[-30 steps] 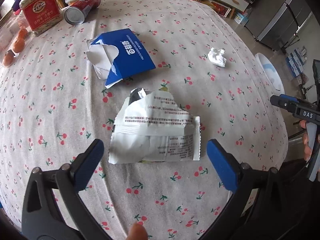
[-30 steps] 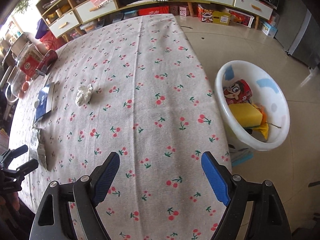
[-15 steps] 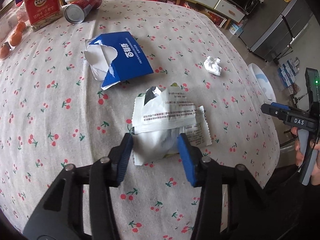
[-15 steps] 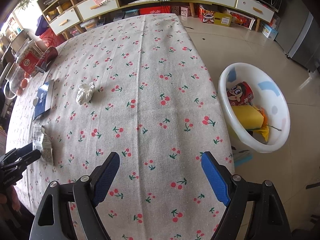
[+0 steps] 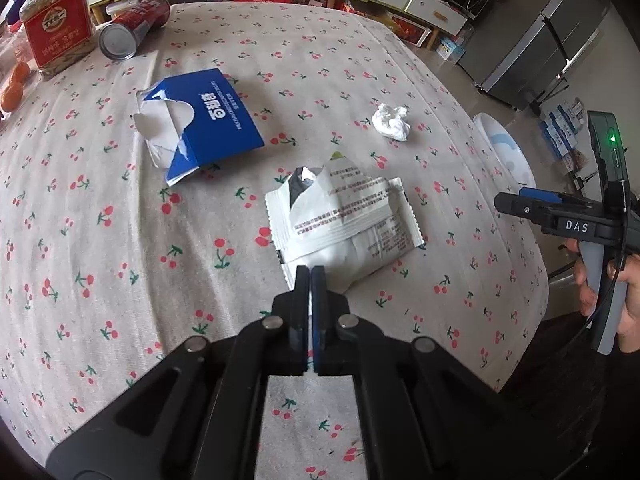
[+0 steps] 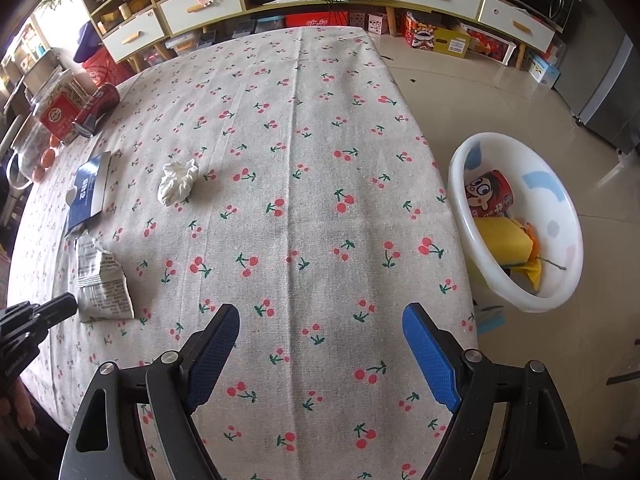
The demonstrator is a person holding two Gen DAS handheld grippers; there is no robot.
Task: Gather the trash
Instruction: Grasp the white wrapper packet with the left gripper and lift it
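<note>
Left tongs (image 5: pixel 311 274) have closed on white wrapper (image 5: pixel 344 216).

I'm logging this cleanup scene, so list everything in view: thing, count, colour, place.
white wrapper: 1, white with print, near table edge, its near edge pinched in the left gripper
blue packet: 1, blue and white, torn, beyond the wrapper
crumpled tissue: 1, white, mid-table
red can: 1, lying on its side, far corner
jar: 1, clear, red label, beside the can
basin: 1, white, on the floor, holding trash
tablecloth: 1, cherry print
left gripper: jaws shut on wrapper
right gripper: jaws open, empty
</note>
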